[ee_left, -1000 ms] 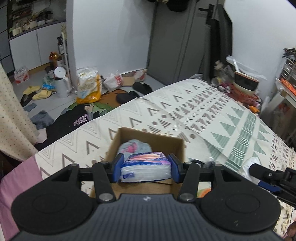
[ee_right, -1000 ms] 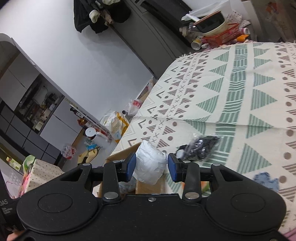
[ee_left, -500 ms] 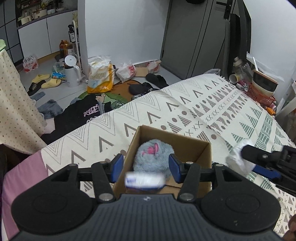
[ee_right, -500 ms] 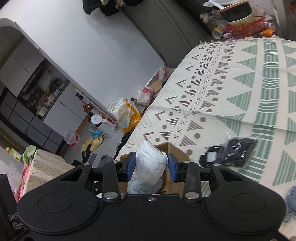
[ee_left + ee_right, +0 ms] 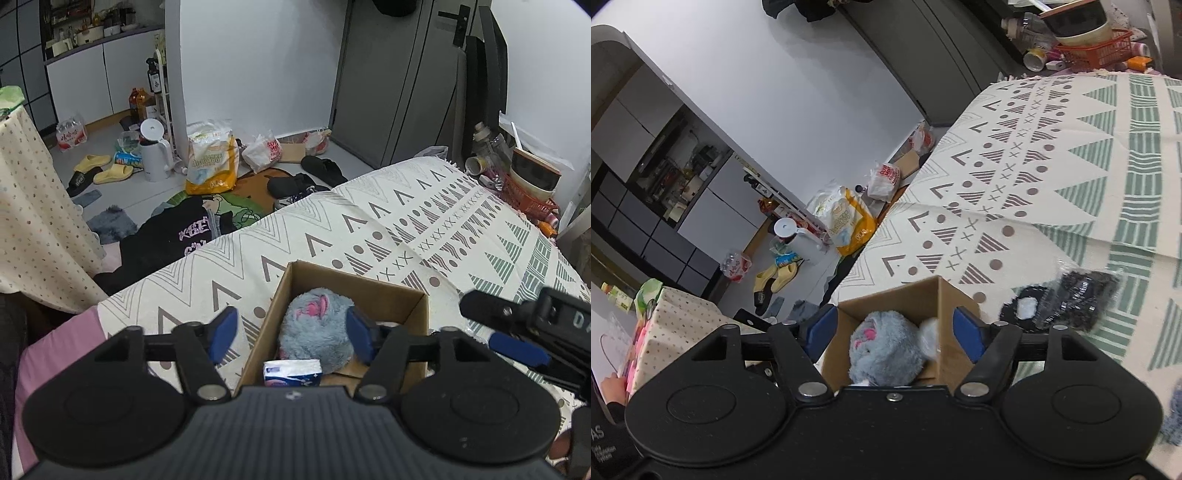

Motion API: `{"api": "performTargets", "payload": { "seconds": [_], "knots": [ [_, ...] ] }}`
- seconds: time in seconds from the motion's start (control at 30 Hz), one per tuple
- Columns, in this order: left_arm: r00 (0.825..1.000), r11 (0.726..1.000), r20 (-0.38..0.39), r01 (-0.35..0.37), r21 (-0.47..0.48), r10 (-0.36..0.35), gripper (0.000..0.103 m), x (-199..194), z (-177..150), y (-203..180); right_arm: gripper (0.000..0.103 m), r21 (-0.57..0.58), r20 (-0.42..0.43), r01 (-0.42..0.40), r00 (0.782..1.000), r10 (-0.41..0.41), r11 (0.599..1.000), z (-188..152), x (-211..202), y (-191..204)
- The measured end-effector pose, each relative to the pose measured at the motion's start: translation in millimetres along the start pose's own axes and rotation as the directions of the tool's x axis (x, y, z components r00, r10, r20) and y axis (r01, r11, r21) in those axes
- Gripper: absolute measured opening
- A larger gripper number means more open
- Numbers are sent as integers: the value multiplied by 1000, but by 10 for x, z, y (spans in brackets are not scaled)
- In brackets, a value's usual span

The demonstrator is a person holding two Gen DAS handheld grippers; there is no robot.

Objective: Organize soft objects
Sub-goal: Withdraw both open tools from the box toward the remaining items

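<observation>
Left gripper (image 5: 291, 334) — fingers spread wide, holding nothing — hovers above the box (image 5: 402, 295) on the bed (image 5: 369, 221). Right gripper (image 5: 892, 332): fingers likewise wide and empty (over the same box). Inside lie a grey plush (image 5: 314, 332), a tissue pack (image 5: 291, 373) and a white bundle (image 5: 929, 330). A black packet (image 5: 1067, 302) rests on the bed beside the box.

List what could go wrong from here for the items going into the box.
The grey plush fills much of the cardboard box, so the tissue pack by the near wall may ride up or spill. The black bagged item lies outside the box; the open right gripper, reaching over, could knock the light box.
</observation>
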State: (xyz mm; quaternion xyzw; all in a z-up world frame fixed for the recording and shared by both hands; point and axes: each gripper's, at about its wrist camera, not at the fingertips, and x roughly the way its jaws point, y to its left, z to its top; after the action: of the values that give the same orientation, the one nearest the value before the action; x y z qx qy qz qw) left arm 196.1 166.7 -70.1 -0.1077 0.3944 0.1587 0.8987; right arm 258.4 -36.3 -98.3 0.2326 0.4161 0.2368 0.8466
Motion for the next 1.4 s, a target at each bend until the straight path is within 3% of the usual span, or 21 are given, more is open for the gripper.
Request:
{"api": "performTargets", "payload": {
  "seconds": [0.17, 0.27, 0.5, 1.1, 1.4],
  "knots": [
    [1000, 999, 9, -8, 34, 7, 79, -92, -54, -148, 79, -14, 22, 34, 999, -34, 999, -56, -237, -103],
    [1000, 999, 11, -2, 42, 2, 83, -158, -94, -240, 79, -8, 33, 55, 998, -54, 998, -83, -395, -199],
    [1000, 997, 9, 16, 74, -17, 85, -290, -201, -511, 87, 11, 65, 101, 993, -102, 995, -133, -749, -487],
    [994, 983, 19, 104, 151, -108, 86, -563, -510, -1130, 94, 25, 90, 178, 980, -180, 984, -227, -1360, -1069],
    [990, 968, 1, 137, 212, -141, 99, -626, -643, -1402, 103, -5, 100, 199, 975, -197, 980, -287, -1547, -1265]
  ]
}}
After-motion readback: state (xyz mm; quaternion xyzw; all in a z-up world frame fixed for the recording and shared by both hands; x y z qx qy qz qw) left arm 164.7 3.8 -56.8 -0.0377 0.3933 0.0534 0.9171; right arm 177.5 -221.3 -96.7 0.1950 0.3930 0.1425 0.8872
